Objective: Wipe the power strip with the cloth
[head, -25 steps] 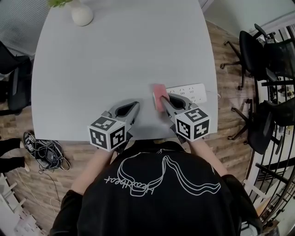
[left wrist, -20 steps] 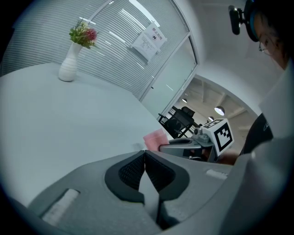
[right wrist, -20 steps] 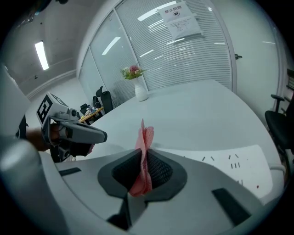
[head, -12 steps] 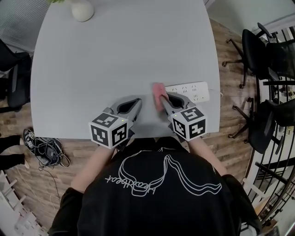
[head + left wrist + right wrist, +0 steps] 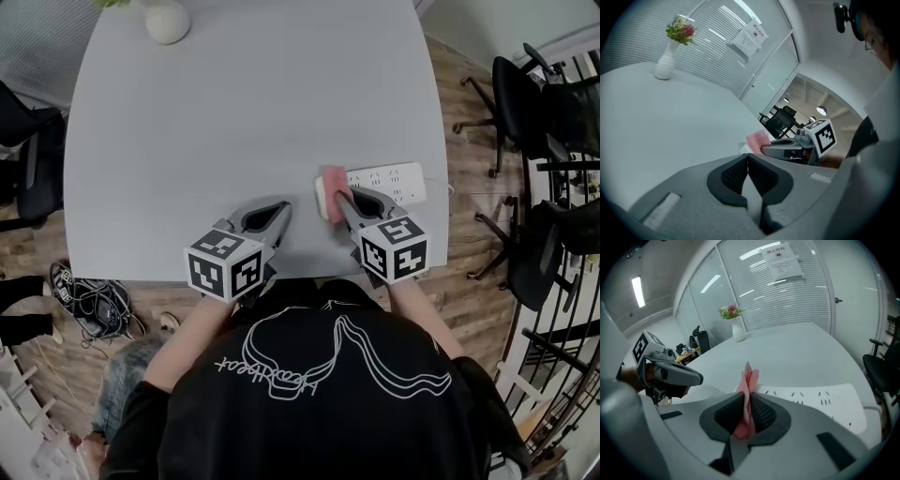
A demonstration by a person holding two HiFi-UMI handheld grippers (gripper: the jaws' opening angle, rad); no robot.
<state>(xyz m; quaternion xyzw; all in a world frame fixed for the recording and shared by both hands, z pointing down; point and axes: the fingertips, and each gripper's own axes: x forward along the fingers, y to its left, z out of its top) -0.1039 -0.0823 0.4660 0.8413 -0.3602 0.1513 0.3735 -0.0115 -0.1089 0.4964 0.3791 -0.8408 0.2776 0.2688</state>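
Note:
A white power strip (image 5: 380, 183) lies near the table's right front edge; in the right gripper view the power strip (image 5: 820, 399) runs rightward past the jaws. My right gripper (image 5: 339, 199) is shut on a pink cloth (image 5: 335, 188), which rests over the strip's left end. In the right gripper view the cloth (image 5: 746, 394) stands up between the dark pads. My left gripper (image 5: 275, 214) hovers over bare table left of the strip, shut with nothing in it. The left gripper view shows the jaws (image 5: 747, 171) meeting, with the cloth (image 5: 758, 138) and the right gripper (image 5: 787, 149) beyond.
A white vase with flowers (image 5: 167, 21) stands at the table's far left corner. The grey table (image 5: 234, 122) ends close behind both grippers. Black office chairs (image 5: 534, 103) stand on the wooden floor to the right. Cables and a shoe (image 5: 89, 305) lie on the floor at left.
My right gripper has carried the cloth a little to the right, onto the left end of the power strip. The left gripper has barely moved.

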